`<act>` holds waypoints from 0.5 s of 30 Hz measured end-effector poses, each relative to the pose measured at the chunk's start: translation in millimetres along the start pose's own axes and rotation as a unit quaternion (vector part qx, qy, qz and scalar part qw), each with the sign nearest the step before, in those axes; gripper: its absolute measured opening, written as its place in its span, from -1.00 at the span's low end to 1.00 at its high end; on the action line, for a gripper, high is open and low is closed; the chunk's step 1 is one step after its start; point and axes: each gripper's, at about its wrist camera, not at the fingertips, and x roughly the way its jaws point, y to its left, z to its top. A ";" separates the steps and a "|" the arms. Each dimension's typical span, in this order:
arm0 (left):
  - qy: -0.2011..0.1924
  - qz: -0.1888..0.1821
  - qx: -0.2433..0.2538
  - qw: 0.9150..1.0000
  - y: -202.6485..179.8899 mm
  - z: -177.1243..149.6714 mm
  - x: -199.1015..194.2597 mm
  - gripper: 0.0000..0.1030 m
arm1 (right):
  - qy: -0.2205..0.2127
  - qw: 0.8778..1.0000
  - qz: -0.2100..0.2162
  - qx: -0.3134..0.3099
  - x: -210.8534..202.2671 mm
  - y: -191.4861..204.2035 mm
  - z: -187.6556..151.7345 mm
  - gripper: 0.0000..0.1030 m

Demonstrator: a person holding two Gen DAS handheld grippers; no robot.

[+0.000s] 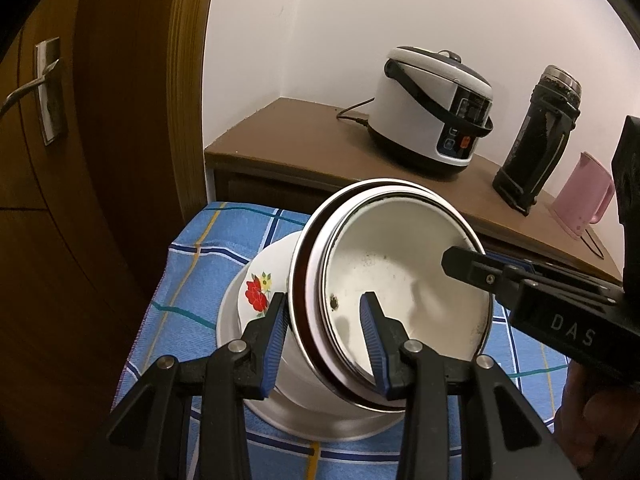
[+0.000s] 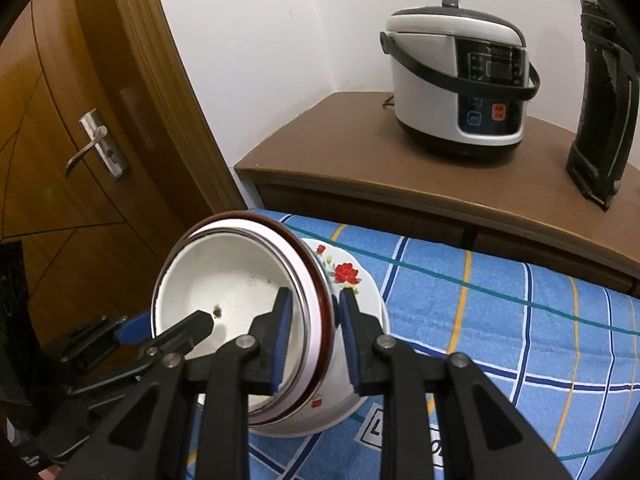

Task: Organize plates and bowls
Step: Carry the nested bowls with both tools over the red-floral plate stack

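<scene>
Blue checked cloth (image 2: 520, 320) covers the soft flat top near a brown wooden cabinet (image 2: 360, 168), where a round white rice cooker (image 2: 456, 80) sits. On the cloth a big white bowl with red flowers (image 2: 352, 276) is tipped on its side over a plate (image 1: 320, 428), with smaller round bowls (image 1: 400, 280) nested inside. The left gripper (image 1: 324, 344) and the right gripper (image 2: 316, 340) each pinch the bowls' smooth rims, one finger inside, one outside.

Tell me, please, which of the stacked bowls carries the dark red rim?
The middle bowl of the tilted stack. The chipped white enamel bowl nested inside it has a plain metal rim, and the outer bowl under them shows red flowers.
</scene>
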 end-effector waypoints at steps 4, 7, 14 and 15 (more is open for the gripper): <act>0.002 0.001 0.000 1.000 1.5 -0.3 2.5 -0.23 | 0.004 1.000 -0.002 -0.001 4.4 0.6 0.9 -0.53; 0.005 0.001 -0.002 1.000 2.7 -0.5 5.1 -0.23 | 0.006 1.000 -0.002 -0.001 7.4 1.1 1.7 -0.53; 0.011 0.003 -0.005 1.000 5.8 -1.1 8.4 -0.23 | 0.012 1.000 -0.005 -0.007 12.2 4.2 3.5 -0.52; 0.012 0.004 -0.005 1.000 5.9 -1.4 9.0 -0.23 | 0.013 1.000 -0.006 -0.008 13.2 4.5 3.8 -0.52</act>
